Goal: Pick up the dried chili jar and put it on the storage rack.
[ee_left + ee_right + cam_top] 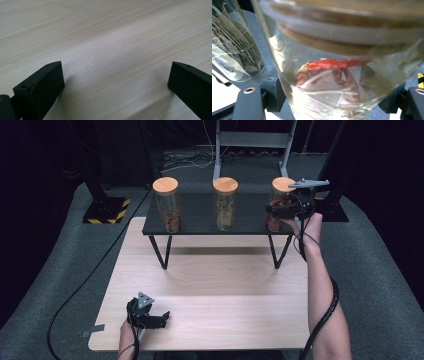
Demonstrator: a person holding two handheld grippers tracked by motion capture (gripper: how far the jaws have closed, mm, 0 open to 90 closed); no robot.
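High view: right gripper (pixel 280 212) is up at the black shelf (pixel 200 220), jaws clamped on the chili jar (pixel 278 205), which stands at the shelf's right end. Grip sits mid-body, below the lid, probably so the jar stays upright and the lid stays free. Right gripper view confirms it: glass wall fills the space between the jaws, pressed from both sides; whether the base is off the shelf I can't tell, that part is blurred. Jar is a tall clear glass cylinder, smooth and slippery-looking, with a round flat wooden lid (pixel 283 184); inside are wrinkled dried red chilies (pixel 332 67). Leaf jar (pixel 225 205) stands mid-shelf, same shape, holding pale dry leaves; third jar (pixel 167 205) at the shelf's left end has brownish contents. All three sit in a row along the shelf, well apart, so there's room to get jaws around one. Shelf is matte black on thin metal legs, standing at the far end of the light wood table (pixel 210 320). Left gripper (pixel 159 318) rests in front of the shelf at the table's near left corner, jaws spread wide with nothing between them, just bare wood grain; parked out of the way, I'd guess.
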